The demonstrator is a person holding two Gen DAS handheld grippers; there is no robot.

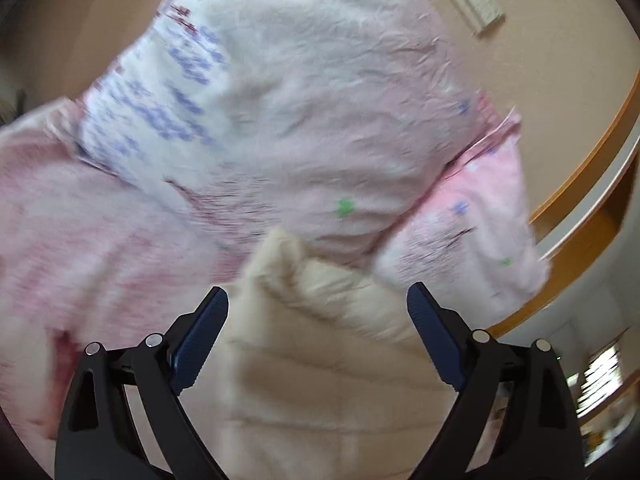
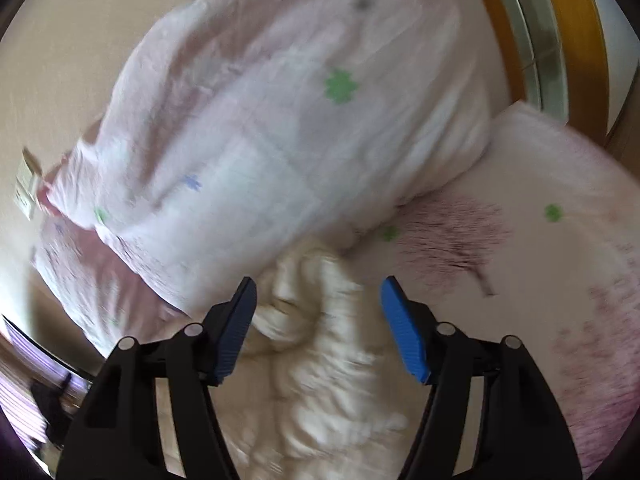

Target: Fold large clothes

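The cream garment (image 1: 320, 360) lies crumpled on a bed just in front of the left tongs (image 1: 318, 312) in the left wrist view, one peak of its cloth rising between the two blue pads (image 1: 200, 344). The tongs stand wide apart, and neither pad presses on the fabric. Behind the garment a pink pillow (image 1: 280, 120) with purple, green and dark print leans against a beige wall (image 1: 540, 60), and a pink bedsheet (image 1: 60, 240) spreads to the left. A white switch plate (image 1: 476, 0) sits on the wall above, and a wooden frame (image 1: 580, 184) curves along the right edge.

In the right wrist view the same cream garment (image 2: 320, 340) is bunched in folds below the right tongs (image 2: 318, 300), whose blue pads (image 2: 404, 332) are parted about halfway with nothing clamped. The pillow (image 2: 280, 140) lies tilted beyond the garment, touching its far edge. The pink sheet (image 2: 540, 260) stretches to the right, with green flowers and a dark printed patch. The picture is blurred.
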